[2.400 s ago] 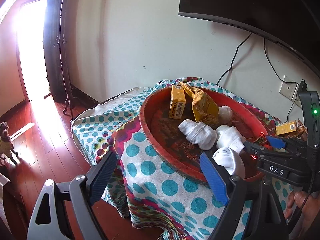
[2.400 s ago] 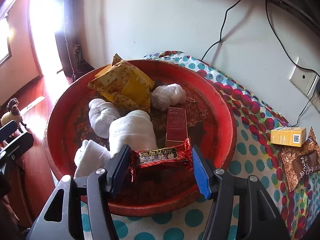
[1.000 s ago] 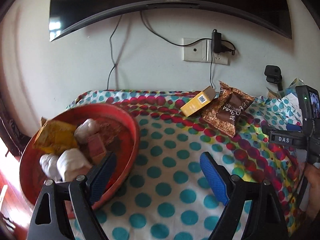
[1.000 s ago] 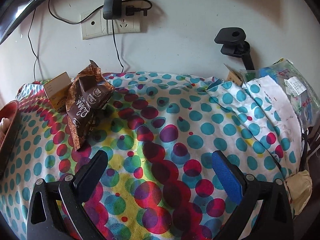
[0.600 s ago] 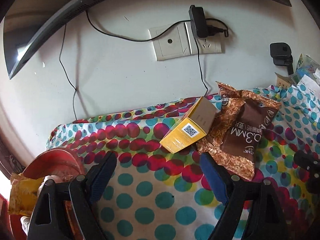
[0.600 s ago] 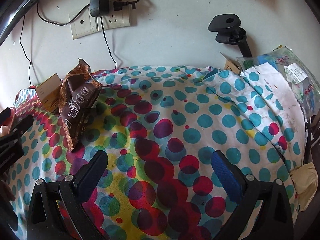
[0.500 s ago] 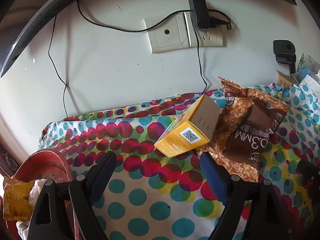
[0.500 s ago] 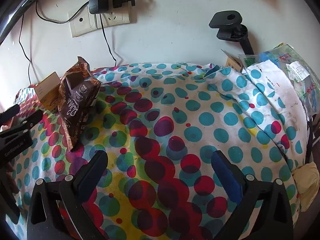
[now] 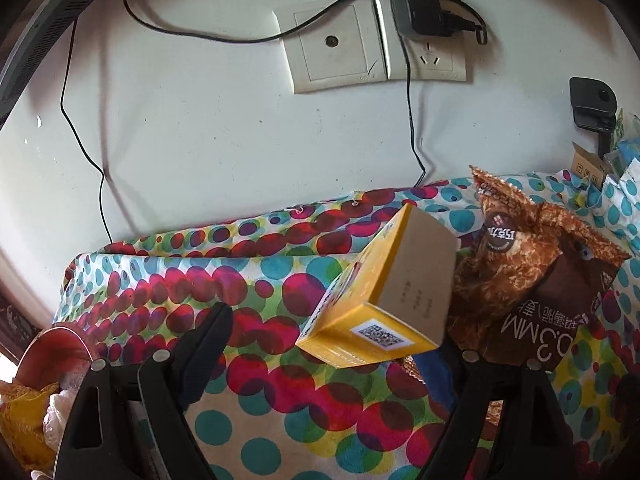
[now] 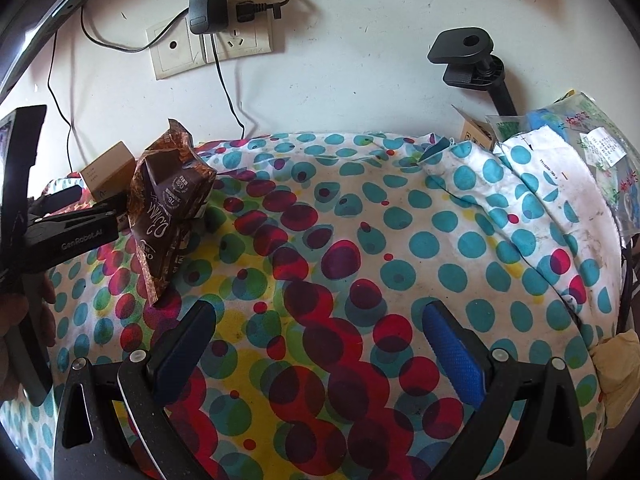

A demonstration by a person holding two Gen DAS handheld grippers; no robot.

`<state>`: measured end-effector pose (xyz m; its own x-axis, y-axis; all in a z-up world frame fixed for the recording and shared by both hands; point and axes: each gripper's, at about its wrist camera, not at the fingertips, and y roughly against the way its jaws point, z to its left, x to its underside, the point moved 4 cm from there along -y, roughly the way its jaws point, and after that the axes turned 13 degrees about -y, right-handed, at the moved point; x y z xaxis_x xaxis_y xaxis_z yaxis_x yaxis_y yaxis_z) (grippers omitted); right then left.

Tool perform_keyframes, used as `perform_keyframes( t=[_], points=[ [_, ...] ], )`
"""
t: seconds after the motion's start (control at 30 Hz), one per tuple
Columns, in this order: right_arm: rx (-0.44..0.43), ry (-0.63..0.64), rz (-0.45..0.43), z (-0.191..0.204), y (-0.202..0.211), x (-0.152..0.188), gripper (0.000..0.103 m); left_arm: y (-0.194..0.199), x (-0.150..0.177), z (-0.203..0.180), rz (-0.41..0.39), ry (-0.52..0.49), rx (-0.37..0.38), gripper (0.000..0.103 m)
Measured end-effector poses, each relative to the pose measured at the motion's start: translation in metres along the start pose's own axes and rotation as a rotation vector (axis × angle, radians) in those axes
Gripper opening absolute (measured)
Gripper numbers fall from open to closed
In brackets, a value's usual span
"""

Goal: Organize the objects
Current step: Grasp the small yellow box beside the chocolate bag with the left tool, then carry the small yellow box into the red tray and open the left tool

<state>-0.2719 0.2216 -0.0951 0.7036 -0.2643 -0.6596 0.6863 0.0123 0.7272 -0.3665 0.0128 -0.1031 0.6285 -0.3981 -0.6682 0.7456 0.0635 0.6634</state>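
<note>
On the polka-dot-covered bench (image 10: 400, 240), the yellow box (image 9: 380, 300) leaned against the brown snack bag (image 9: 540, 288) just ahead of the wide-open left claw (image 9: 320, 356), while the right claw (image 10: 320, 344) gaped empty over bare cloth.

box (image 9: 384, 300) on cloth (image 9: 256, 272); left of, touching packet (image 9: 536, 280); tray (image 9: 52, 348) far left

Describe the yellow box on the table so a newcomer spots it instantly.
Find the wall socket plate; below it lies the polka-dot tablecloth. There, the yellow box leans against a brown snack bag. It is the only rigid carton, with a QR code on its end.
</note>
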Motion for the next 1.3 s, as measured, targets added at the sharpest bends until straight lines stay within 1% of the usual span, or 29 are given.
perform_keyframes(
  t=[0.03, 0.07, 0.13, 0.17, 0.2, 0.3, 0.5, 0.67, 0.77, 1.03, 1.3],
  points=[
    [0.002, 0.001, 0.001, 0.000, 0.000, 0.000, 0.103, -0.001, 0.001, 0.001, 0.006, 0.008, 0.003, 0.085],
    [0.003, 0.002, 0.002, 0.001, 0.000, 0.000, 0.103, -0.002, 0.001, 0.003, 0.009, 0.015, 0.005, 0.080],
    [0.003, 0.003, 0.000, 0.001, 0.000, 0.000, 0.103, -0.005, 0.002, 0.005, 0.023, 0.026, -0.002, 0.065],
    [0.004, 0.005, -0.001, 0.001, 0.000, 0.000, 0.103, -0.006, 0.003, 0.005, 0.031, 0.029, -0.004, 0.049],
    [0.005, 0.007, -0.004, 0.002, 0.000, 0.000, 0.103, -0.008, 0.003, 0.005, 0.040, 0.030, -0.008, 0.044],
    [0.007, 0.014, -0.010, 0.003, 0.001, 0.000, 0.103, -0.008, 0.004, 0.005, 0.042, 0.032, -0.004, 0.042],
    [0.012, 0.024, -0.010, 0.004, 0.001, 0.001, 0.103, -0.006, 0.005, 0.010, 0.037, 0.053, -0.028, 0.035],
    [0.019, 0.038, -0.013, 0.006, 0.001, 0.001, 0.103, 0.007, 0.009, 0.012, 0.018, 0.053, -0.074, 0.033],
    [0.030, 0.058, -0.014, 0.010, 0.001, 0.001, 0.103, 0.020, 0.010, 0.018, 0.018, 0.067, -0.073, 0.031],
    [0.073, 0.125, -0.019, 0.020, -0.001, 0.005, 0.103, 0.071, 0.012, 0.051, -0.006, 0.135, -0.103, 0.031],
    [0.093, 0.166, 0.002, 0.027, -0.005, 0.008, 0.103, 0.105, 0.034, 0.096, -0.003, 0.190, -0.146, 0.031]
  ],
)
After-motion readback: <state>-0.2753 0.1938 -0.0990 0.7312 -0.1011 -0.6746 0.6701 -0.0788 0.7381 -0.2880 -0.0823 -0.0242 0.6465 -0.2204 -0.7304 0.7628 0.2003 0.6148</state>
